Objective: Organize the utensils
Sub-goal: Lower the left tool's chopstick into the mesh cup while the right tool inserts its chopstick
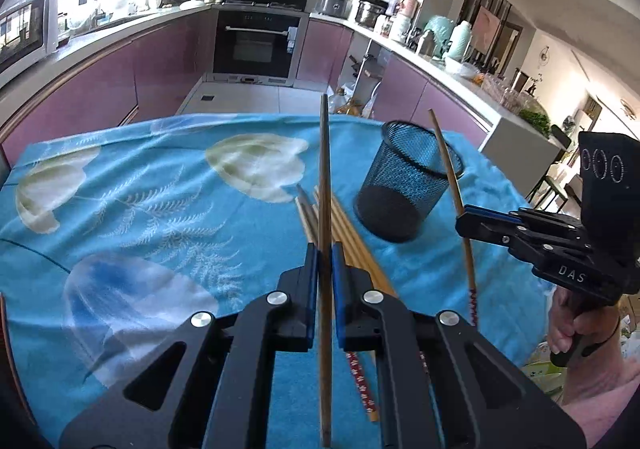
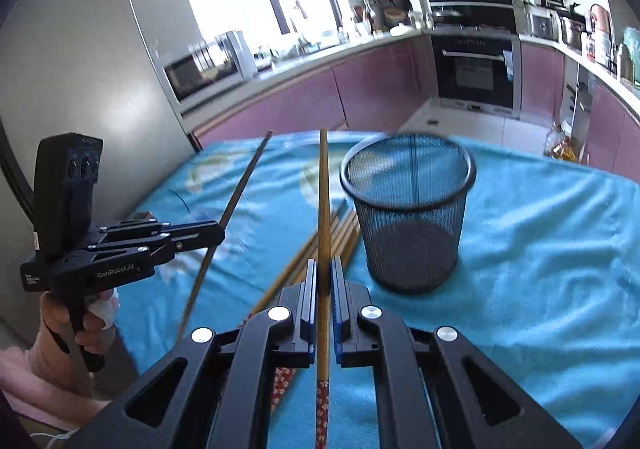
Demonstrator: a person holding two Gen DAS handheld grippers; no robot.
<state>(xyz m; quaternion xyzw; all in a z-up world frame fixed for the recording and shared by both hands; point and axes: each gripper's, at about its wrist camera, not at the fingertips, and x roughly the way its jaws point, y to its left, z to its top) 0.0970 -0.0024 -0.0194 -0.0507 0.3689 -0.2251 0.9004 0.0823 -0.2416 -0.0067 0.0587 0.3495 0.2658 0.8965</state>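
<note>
My left gripper is shut on a plain wooden chopstick that points up and away above the table. It also shows in the right wrist view, holding its dark-looking chopstick. My right gripper is shut on a chopstick with a red patterned end. It shows in the left wrist view, its chopstick beside the black mesh cup, which stands upright and looks empty. Several more chopsticks lie on the cloth left of the cup.
The table carries a blue cloth with white flower print. Its far edge drops to the kitchen floor, with purple cabinets and an oven beyond. A grey fridge stands left of the table.
</note>
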